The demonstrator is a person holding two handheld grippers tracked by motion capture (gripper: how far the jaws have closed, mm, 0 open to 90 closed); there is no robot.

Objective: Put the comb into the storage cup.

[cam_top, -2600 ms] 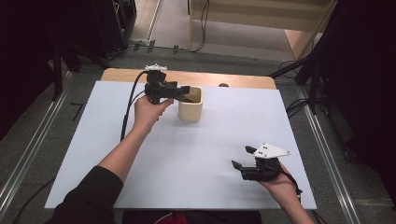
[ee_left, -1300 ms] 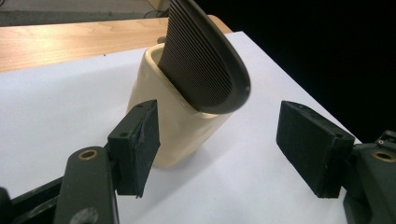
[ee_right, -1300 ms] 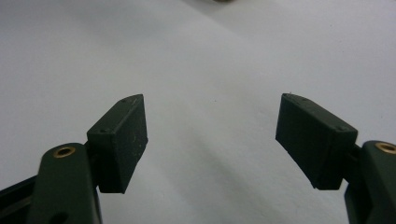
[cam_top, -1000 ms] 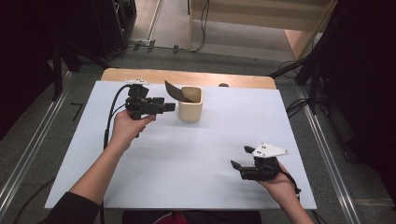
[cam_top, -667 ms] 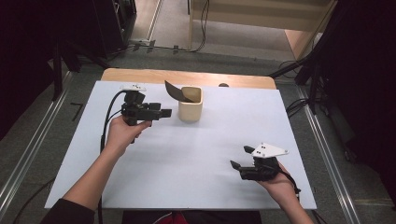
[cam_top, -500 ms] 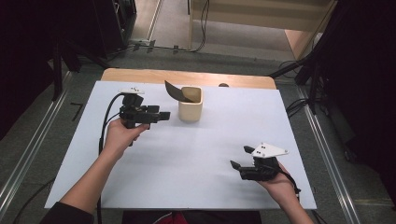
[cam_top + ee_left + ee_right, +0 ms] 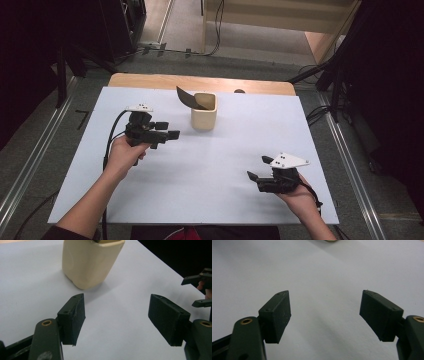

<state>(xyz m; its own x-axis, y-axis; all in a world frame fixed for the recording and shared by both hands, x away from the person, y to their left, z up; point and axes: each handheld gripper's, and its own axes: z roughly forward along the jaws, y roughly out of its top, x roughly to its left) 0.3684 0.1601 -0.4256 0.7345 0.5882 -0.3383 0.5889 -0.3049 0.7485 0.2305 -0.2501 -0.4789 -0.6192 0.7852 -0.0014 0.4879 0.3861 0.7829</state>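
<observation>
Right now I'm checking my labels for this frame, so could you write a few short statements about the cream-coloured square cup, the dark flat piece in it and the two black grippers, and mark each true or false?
1. The cream-coloured square cup stands upright on the white table surface. True.
2. The left gripper is shut on the cup. False: its jaws stand wide apart, short of the cup, holding nothing.
3. A dark flat piece sticks out of the cup's mouth, leaning toward the left of the high view. True.
4. The right gripper holds the dark piece. False: its jaws are open and empty, near the table's front edge.
5. The cup lies on its side. False: it is upright.
</observation>
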